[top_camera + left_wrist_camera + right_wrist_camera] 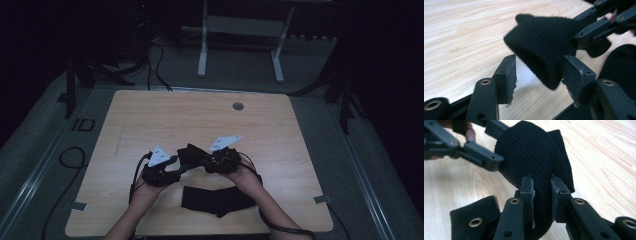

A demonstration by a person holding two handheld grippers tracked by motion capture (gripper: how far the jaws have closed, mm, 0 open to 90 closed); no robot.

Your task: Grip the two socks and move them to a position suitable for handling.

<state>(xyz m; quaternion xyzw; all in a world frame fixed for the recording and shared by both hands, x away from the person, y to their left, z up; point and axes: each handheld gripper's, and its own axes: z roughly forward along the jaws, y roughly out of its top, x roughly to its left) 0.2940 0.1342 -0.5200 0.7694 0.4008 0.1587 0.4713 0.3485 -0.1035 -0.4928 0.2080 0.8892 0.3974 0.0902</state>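
**Inspector:** State of the right gripper (542,195)?

**Assistant:** Its jaws are closed narrowly on a fold of the black knitted sock (534,152), pads pressing the fabric from both sides. The sock is held up off the desk (150,120), between the two grippers near the front middle.

**Inspector:** And the left gripper (537,75)?

**Assistant:** Its jaws stand about half open. The sock's free end hangs between them; the left pad (506,75) is clear of the cloth, and no grip shows.

**Inspector:** Anything else on the desk?

**Assistant:** A second black sock (217,200) lies flat near the front edge, just beneath the hands.
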